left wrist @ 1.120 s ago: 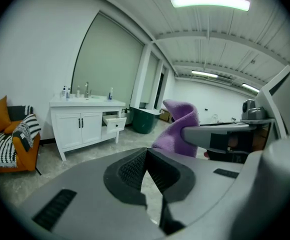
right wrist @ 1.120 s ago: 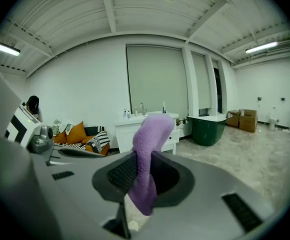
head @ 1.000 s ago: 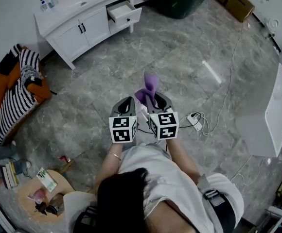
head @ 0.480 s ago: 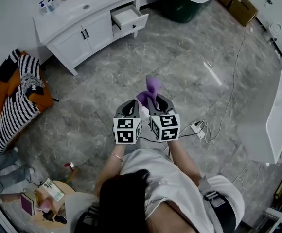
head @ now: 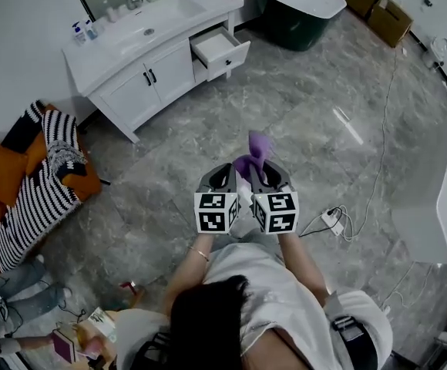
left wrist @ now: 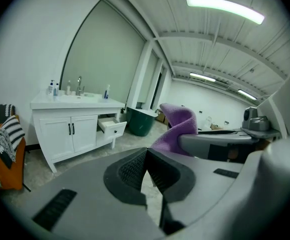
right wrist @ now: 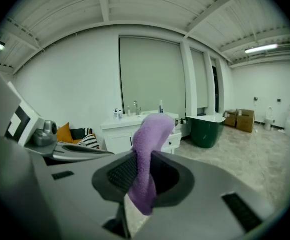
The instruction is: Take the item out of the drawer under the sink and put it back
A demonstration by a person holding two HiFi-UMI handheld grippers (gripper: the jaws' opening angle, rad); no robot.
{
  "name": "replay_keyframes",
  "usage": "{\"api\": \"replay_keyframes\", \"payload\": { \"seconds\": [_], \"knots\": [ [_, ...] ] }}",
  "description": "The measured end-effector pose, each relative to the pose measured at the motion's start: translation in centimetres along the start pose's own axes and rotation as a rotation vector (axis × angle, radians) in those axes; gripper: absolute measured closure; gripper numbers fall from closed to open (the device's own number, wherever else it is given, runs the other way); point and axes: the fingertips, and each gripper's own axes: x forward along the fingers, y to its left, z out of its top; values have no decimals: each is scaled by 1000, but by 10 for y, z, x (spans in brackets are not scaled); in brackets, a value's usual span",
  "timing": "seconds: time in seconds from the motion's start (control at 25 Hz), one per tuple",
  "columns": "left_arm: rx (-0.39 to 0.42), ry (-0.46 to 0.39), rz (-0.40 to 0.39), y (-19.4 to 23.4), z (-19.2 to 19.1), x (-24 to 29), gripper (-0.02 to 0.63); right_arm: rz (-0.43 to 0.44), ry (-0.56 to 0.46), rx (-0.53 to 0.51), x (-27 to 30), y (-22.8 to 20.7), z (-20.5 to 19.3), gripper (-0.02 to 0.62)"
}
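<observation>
One soft purple cloth (right wrist: pixel 150 134) droops, pinched in the right hand-held gripper (right wrist: pixel 142 176).

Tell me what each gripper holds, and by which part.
The right gripper holds the purple cloth, pinched near one end; the rest stands past the jaws. The left gripper is shut and empty.

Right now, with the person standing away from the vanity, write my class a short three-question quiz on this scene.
1. True or false: the drawer of the white vanity stands open.
2. Short answer: what is between the jaws of the left gripper?
3. Which one grips the purple cloth? A. the left gripper B. the right gripper C. both
Key: 1. true. 2. Nothing; they are together. 3. B.
</observation>
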Motion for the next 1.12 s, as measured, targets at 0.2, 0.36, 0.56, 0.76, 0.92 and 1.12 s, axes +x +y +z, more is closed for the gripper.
{"api": "replay_keyframes", "payload": {
  "seconds": [0.2, 0.36, 0.56, 0.76, 0.92, 1.12],
  "knots": [
    [2, -22, -2, 9, 12, 1, 603, 22, -7, -6, 12, 9, 11, 515],
    [6, 0, -5, 14, 5, 5, 603, 7, 1, 20, 15, 5, 4, 517],
    [-14, 10, 1, 23, 7, 10, 603, 10, 0, 13, 22, 7, 10, 515],
    [1, 22, -2, 25, 9, 25, 603, 20, 0, 26, 37, 0, 15, 515],
    [-4, 20, 18, 39, 18, 40, 603, 17, 5, 46, 56, -10, 20, 515],
    [-12, 16, 28, 49, 34, 69, 603, 33, 10, 47, 86, -25, 30, 515]
  ]
}}
